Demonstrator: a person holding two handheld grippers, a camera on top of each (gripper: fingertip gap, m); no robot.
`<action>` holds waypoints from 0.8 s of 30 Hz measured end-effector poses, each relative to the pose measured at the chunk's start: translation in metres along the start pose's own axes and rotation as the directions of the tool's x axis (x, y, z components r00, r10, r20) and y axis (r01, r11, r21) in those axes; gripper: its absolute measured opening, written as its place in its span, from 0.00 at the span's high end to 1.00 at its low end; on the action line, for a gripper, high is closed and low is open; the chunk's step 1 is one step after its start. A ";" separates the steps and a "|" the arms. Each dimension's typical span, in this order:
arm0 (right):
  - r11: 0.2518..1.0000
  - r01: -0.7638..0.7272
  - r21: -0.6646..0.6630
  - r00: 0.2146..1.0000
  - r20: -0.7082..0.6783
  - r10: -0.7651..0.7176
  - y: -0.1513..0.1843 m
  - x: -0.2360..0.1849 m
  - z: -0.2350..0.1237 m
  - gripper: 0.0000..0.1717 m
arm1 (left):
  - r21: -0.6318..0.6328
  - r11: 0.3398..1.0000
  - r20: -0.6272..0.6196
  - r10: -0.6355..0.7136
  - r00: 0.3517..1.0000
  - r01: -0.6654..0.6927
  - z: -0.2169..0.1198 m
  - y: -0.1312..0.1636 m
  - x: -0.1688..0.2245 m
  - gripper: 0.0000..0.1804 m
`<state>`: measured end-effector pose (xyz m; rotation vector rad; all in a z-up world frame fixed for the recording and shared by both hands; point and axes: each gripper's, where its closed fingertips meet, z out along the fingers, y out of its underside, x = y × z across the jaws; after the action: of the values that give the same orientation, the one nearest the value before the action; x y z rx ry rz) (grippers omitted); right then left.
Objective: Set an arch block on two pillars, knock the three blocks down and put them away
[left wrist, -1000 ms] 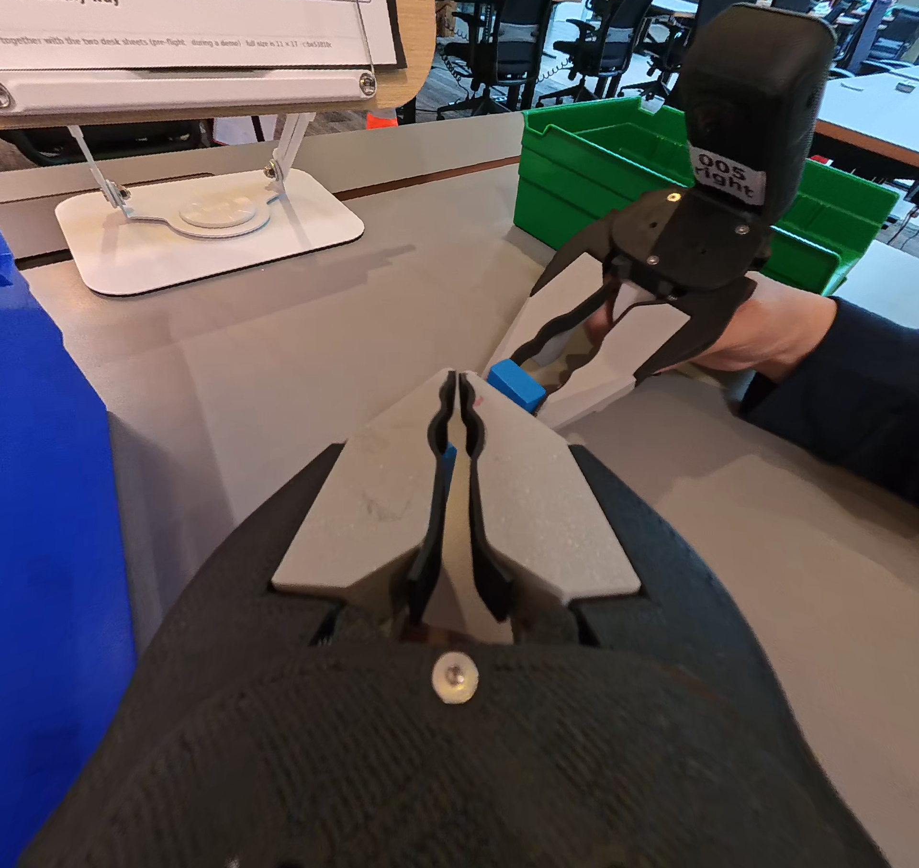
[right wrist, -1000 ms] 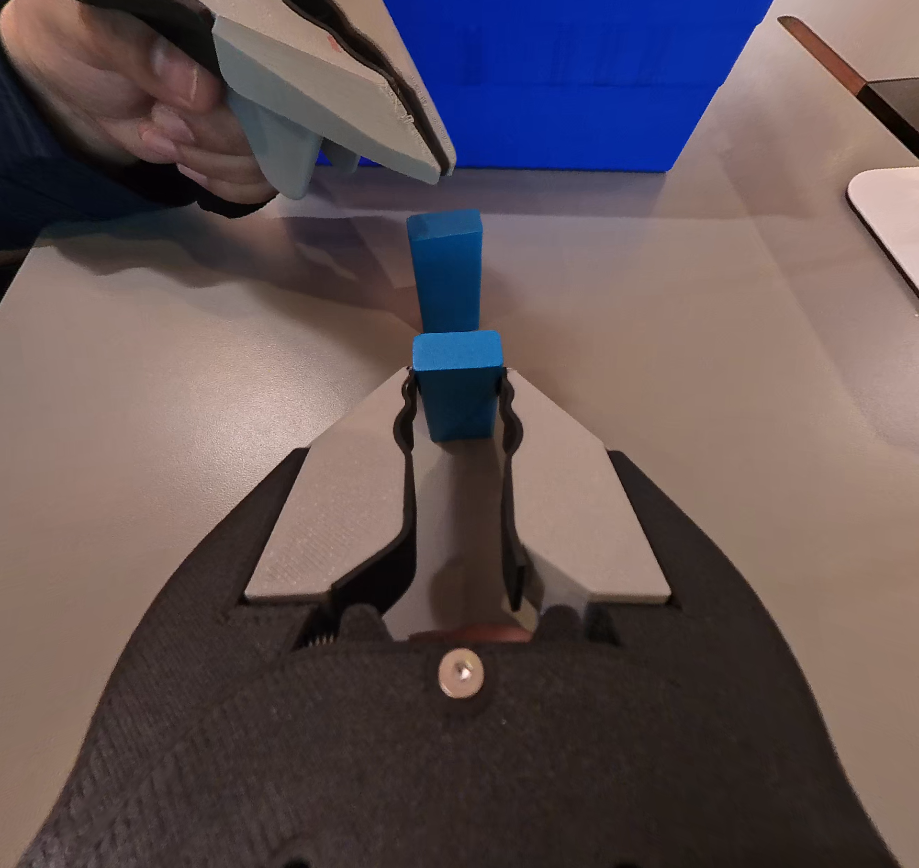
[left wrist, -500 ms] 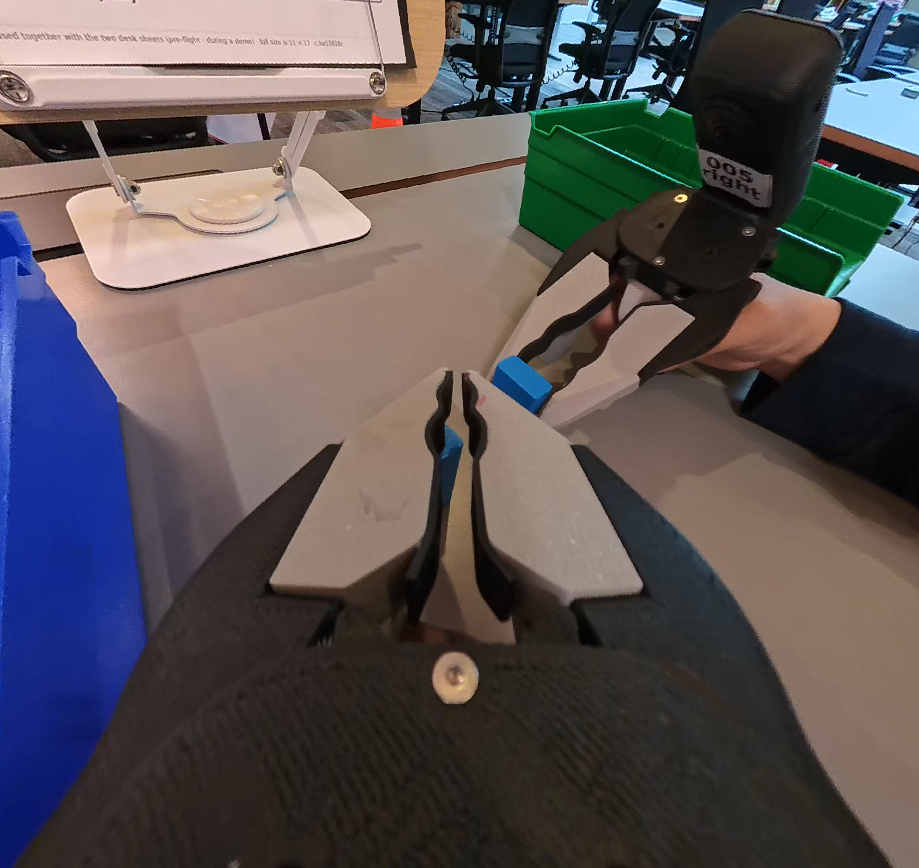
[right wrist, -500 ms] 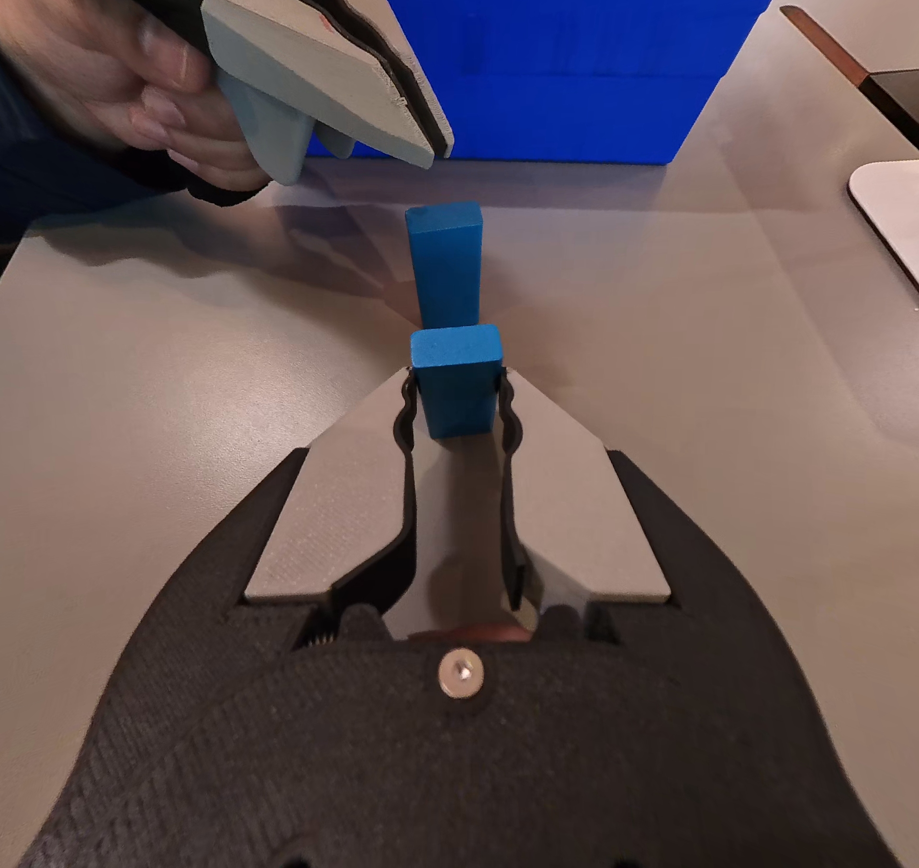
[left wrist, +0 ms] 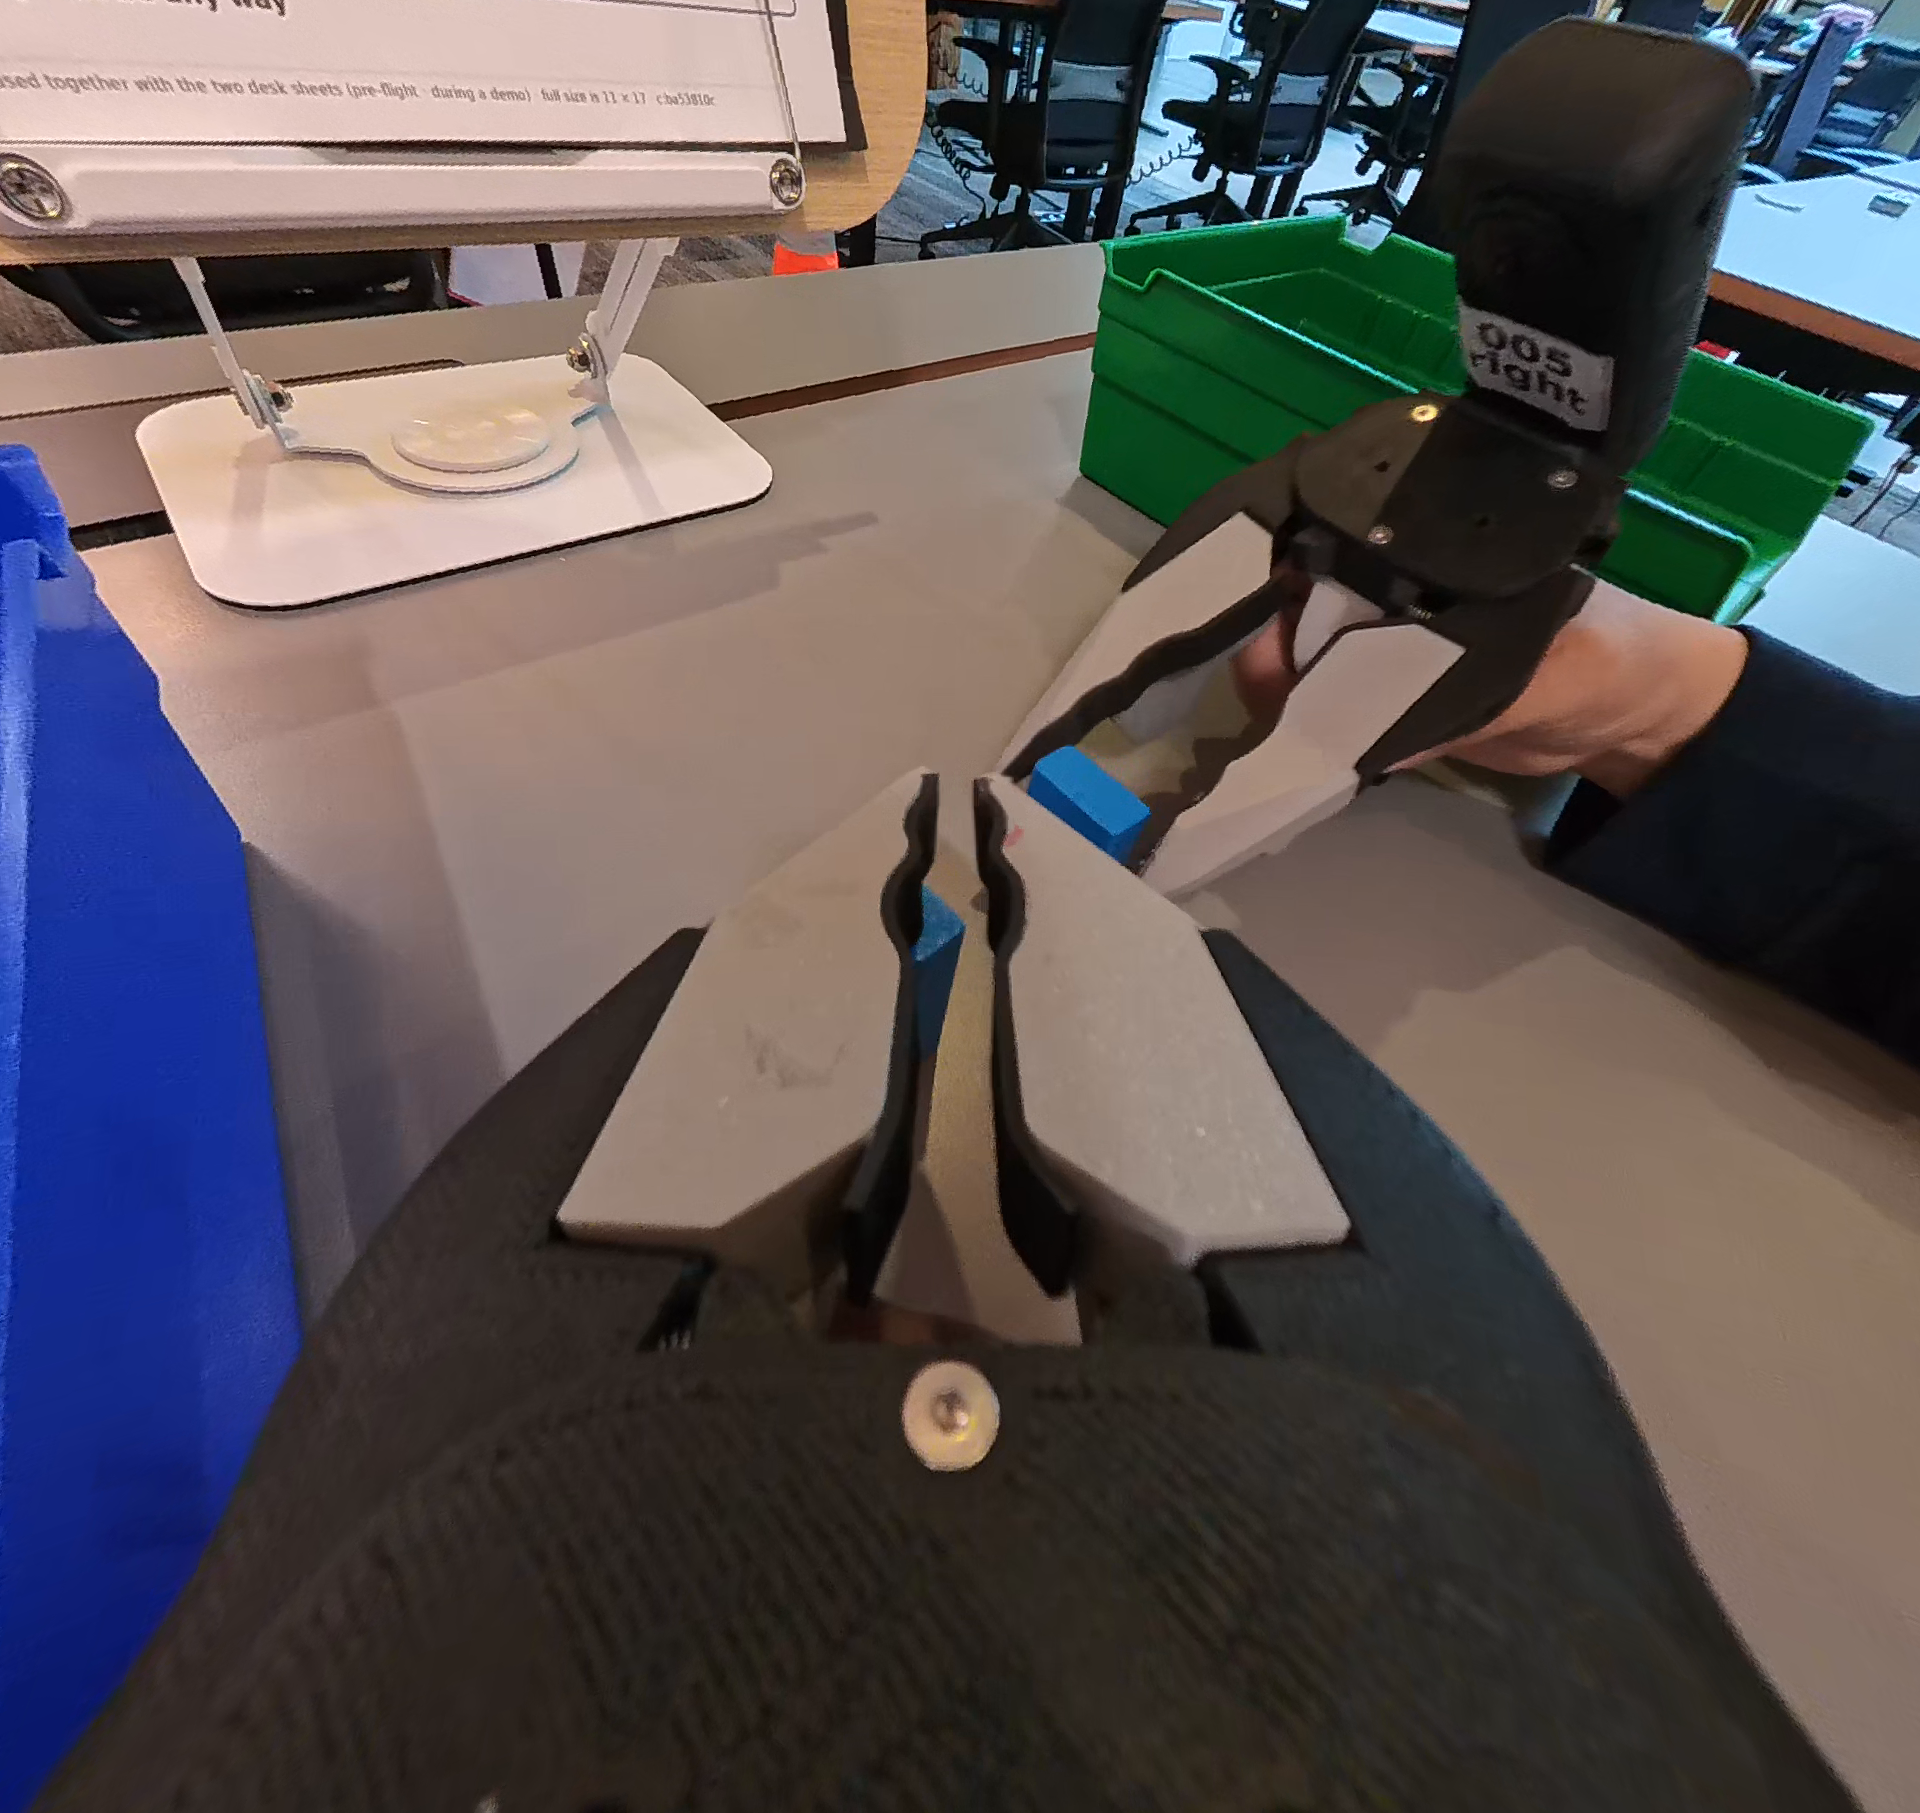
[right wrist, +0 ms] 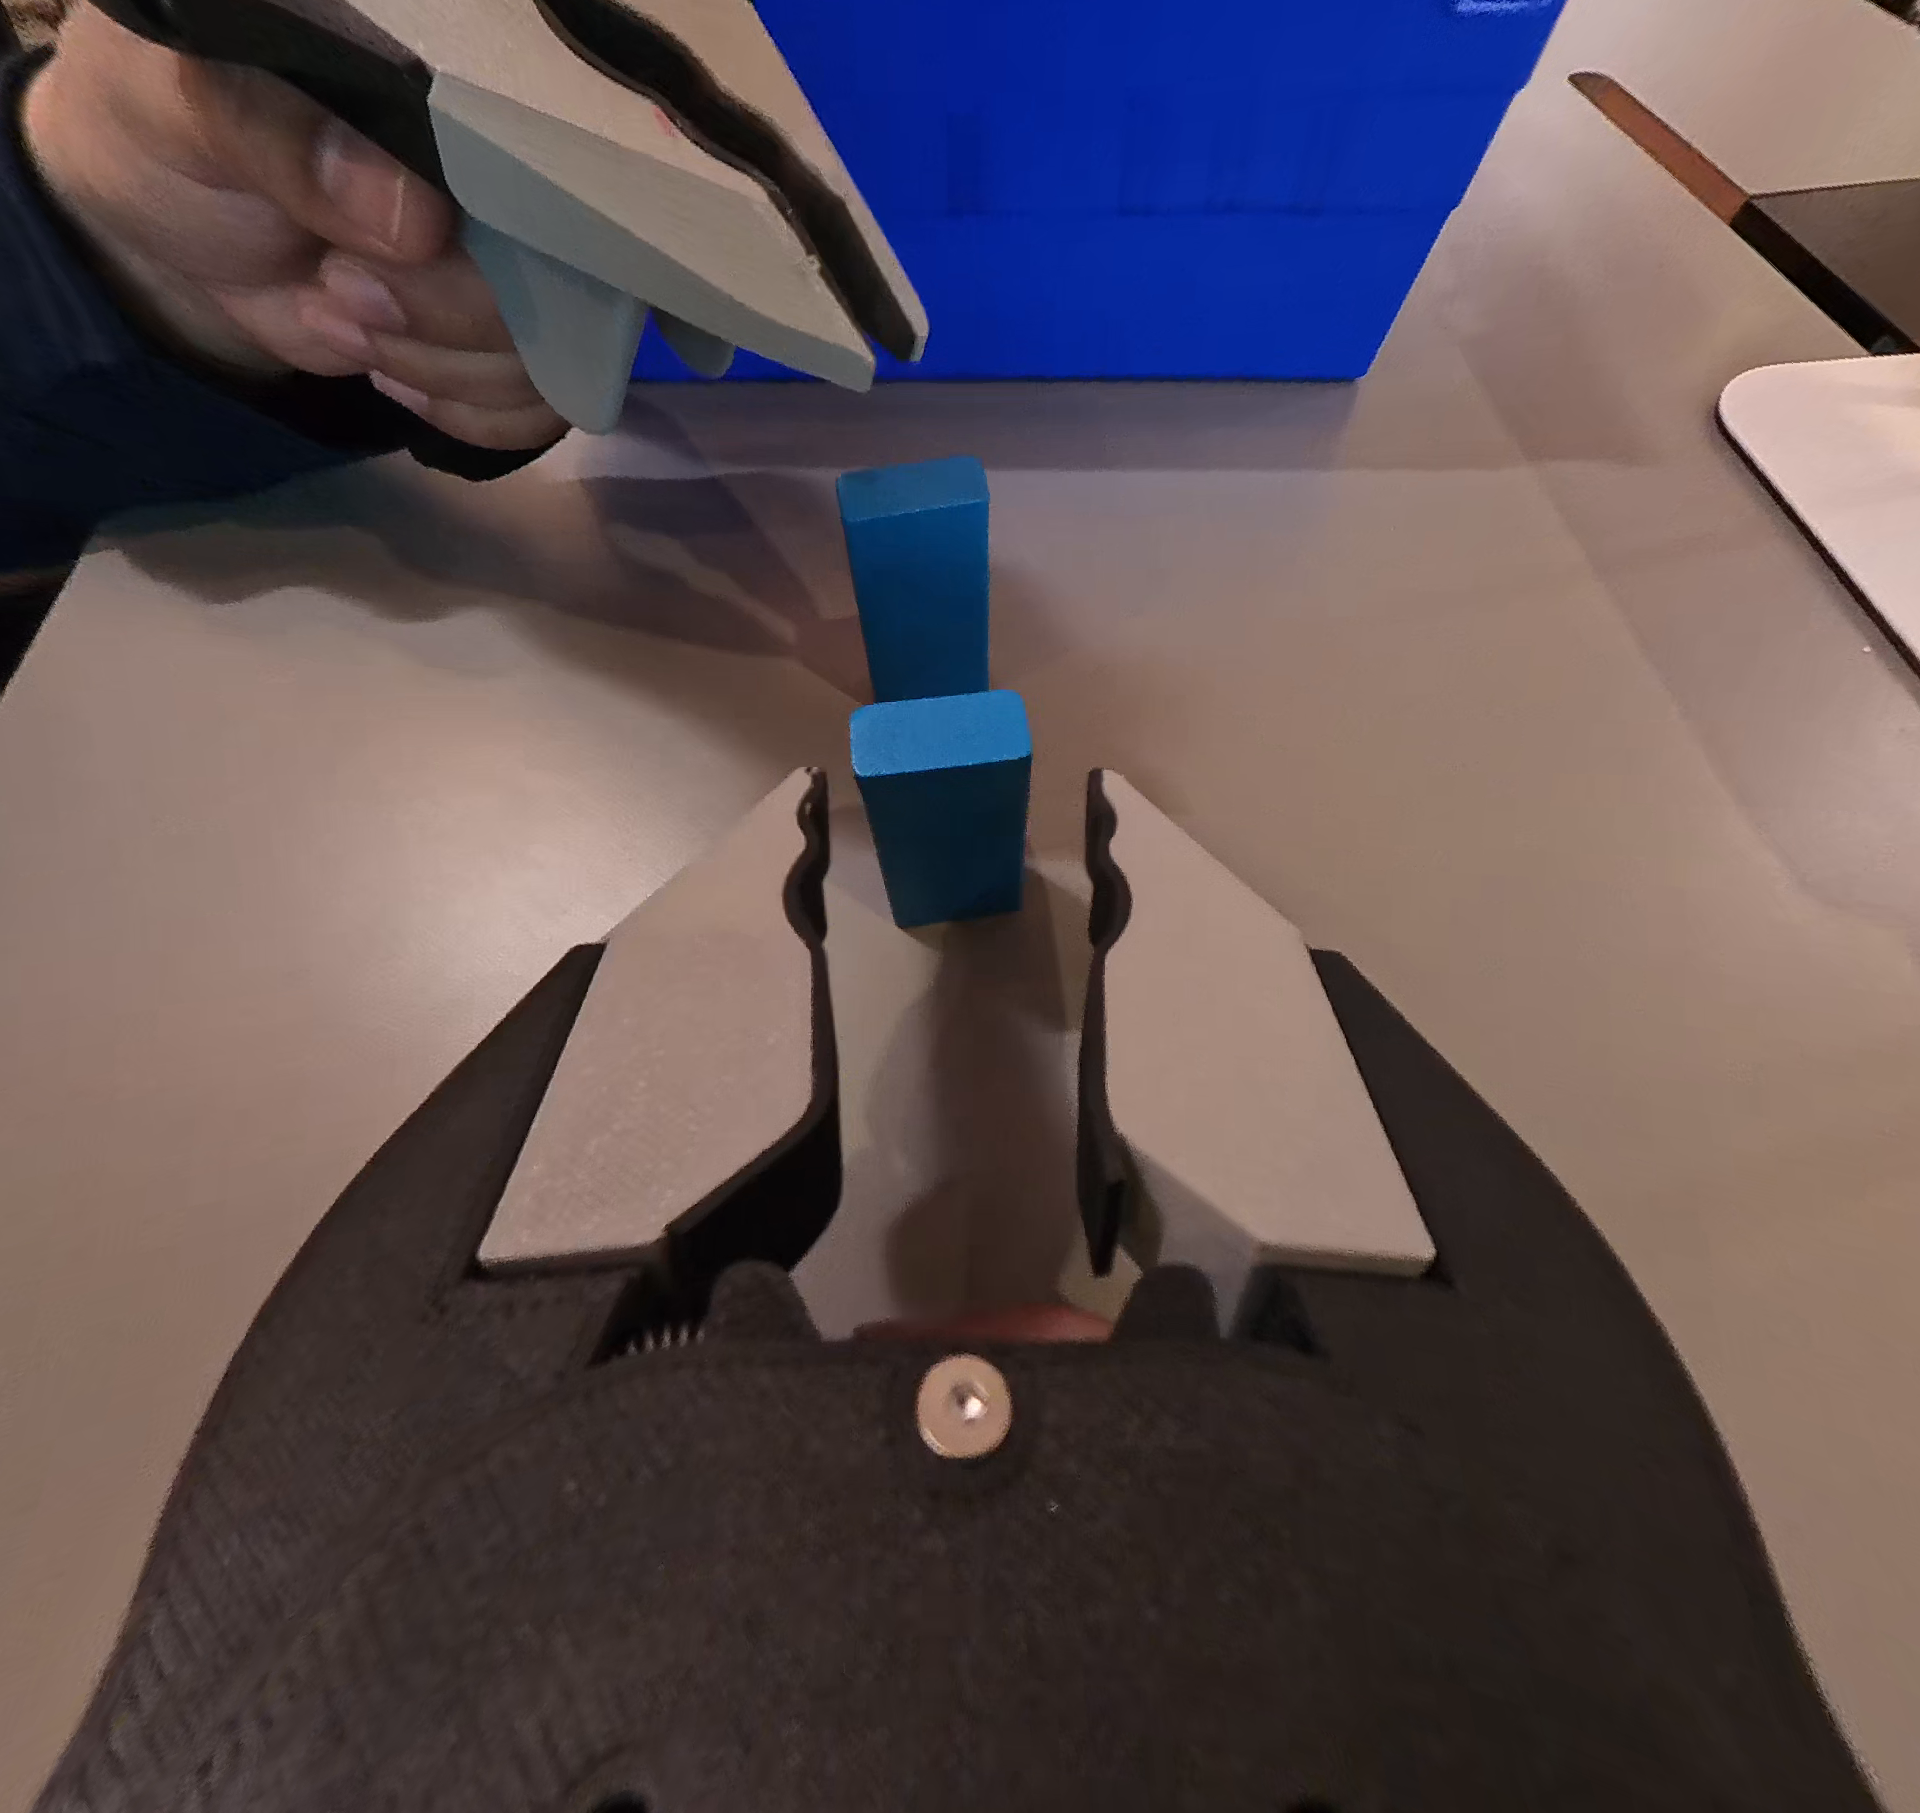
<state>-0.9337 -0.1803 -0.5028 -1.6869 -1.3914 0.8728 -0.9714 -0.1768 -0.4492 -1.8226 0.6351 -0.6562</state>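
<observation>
1. The pillar step is in hand: two blue pillars stand upright on the bench, the near pillar (right wrist: pixel 940 807) just in front of the far pillar (right wrist: pixel 914 574).
2. The right tongs (right wrist: pixel 951 818) are released, pads clear of the near pillar on both sides.
3. The left tongs (left wrist: pixel 956 833) hover above the far pillar, nearly clenched, grasping nothing.
4. Next, I judge, an arch block must be fetched (none shows).
5. The blue bin (right wrist: pixel 1143 205) stands beyond the pillars, the green bin (left wrist: pixel 1299 350) behind the right tongs, at the bench's edge; contents hidden.
</observation>
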 end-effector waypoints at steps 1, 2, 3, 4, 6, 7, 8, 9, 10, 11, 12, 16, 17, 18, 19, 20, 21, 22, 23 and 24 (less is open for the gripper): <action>1.000 -0.008 0.015 1.000 0.001 0.008 -0.002 0.000 -0.001 0.71 | 0.002 1.000 -0.002 -0.001 1.000 0.001 0.000 0.000 0.000 0.97; 0.999 -0.016 0.030 1.000 0.000 0.016 -0.005 -0.001 -0.003 0.70 | 0.004 1.000 -0.003 -0.001 1.000 0.001 0.000 -0.001 0.001 0.95; 0.999 -0.019 0.042 1.000 -0.003 0.020 -0.008 -0.001 -0.005 0.69 | 0.008 1.000 -0.007 0.001 1.000 -0.001 -0.001 -0.003 0.003 0.94; 0.998 -0.019 0.052 1.000 -0.009 0.020 -0.011 -0.002 -0.007 0.67 | 0.015 1.000 -0.012 0.008 1.000 -0.007 -0.002 -0.004 0.005 0.93; 0.996 -0.015 0.082 0.999 -0.028 0.017 -0.019 -0.002 -0.011 0.65 | 0.038 0.999 -0.014 0.028 0.999 -0.028 -0.004 -0.009 0.009 0.90; 0.995 -0.012 0.102 0.999 -0.033 0.015 -0.024 -0.003 -0.014 0.64 | 0.046 0.998 -0.014 0.038 0.999 -0.037 -0.004 -0.010 0.011 0.89; 0.993 -0.007 0.118 0.999 -0.042 0.012 -0.028 -0.004 -0.016 0.64 | 0.054 0.998 -0.015 0.041 0.999 -0.041 -0.005 -0.012 0.011 0.87; 0.991 0.001 0.135 0.998 -0.059 0.007 -0.032 -0.003 -0.018 0.62 | 0.072 0.997 -0.021 0.039 0.999 -0.037 -0.008 -0.014 0.013 0.87; 0.987 0.011 0.158 0.997 -0.078 0.002 -0.037 -0.003 -0.021 0.61 | 0.102 0.994 -0.039 0.031 0.999 -0.027 -0.012 -0.019 0.016 0.87; 0.983 0.023 0.181 0.996 -0.093 -0.007 -0.041 -0.004 -0.024 0.61 | 0.128 0.992 -0.068 0.025 0.997 -0.016 -0.017 -0.025 0.022 0.87; 0.979 0.037 0.202 0.995 -0.102 -0.016 -0.045 -0.007 -0.027 0.61 | 0.145 0.989 -0.095 0.025 0.995 -0.011 -0.025 -0.031 0.028 0.87; 0.963 0.070 0.259 0.993 -0.114 -0.041 -0.058 -0.018 -0.036 0.61 | 0.215 0.976 -0.164 0.073 0.984 -0.037 -0.075 -0.070 0.039 0.84; 0.960 0.076 0.269 0.992 -0.113 -0.047 -0.061 -0.020 -0.038 0.61 | 0.234 0.971 -0.186 0.086 0.979 -0.041 -0.091 -0.082 0.039 0.83; 0.958 0.079 0.277 0.992 -0.112 -0.049 -0.063 -0.022 -0.040 0.62 | 0.253 0.967 -0.209 0.089 0.974 -0.034 -0.107 -0.094 0.036 0.83; 0.955 0.079 0.287 0.993 -0.110 -0.049 -0.064 -0.024 -0.042 0.62 | 0.258 0.966 -0.222 0.086 0.971 -0.027 -0.120 -0.103 0.028 0.84; 0.952 0.077 0.297 0.993 -0.106 -0.047 -0.066 -0.025 -0.043 0.62 | 0.240 0.970 -0.221 0.087 0.971 -0.033 -0.131 -0.108 0.016 0.83; 0.949 0.073 0.306 0.994 -0.103 -0.043 -0.068 -0.026 -0.045 0.62 | 0.201 0.978 -0.200 0.093 0.975 -0.052 -0.138 -0.108 -0.001 0.82; 0.947 0.070 0.315 0.994 -0.103 -0.039 -0.069 -0.026 -0.046 0.62 | 0.147 0.986 -0.154 0.098 0.983 -0.075 -0.141 -0.105 -0.023 0.82; 0.945 0.067 0.321 0.994 -0.102 -0.035 -0.070 -0.026 -0.047 0.62 | 0.084 0.992 -0.094 0.104 0.990 -0.096 -0.143 -0.098 -0.049 0.81; 0.943 0.065 0.326 0.994 -0.100 -0.033 -0.070 -0.027 -0.048 0.63 | 0.013 0.994 -0.043 0.107 0.993 -0.106 -0.144 -0.088 -0.073 0.81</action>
<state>-0.9288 -0.2051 -0.4173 -1.4137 -1.1472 0.9283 -1.1128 -0.1933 -0.3326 -1.7557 0.7512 -0.6278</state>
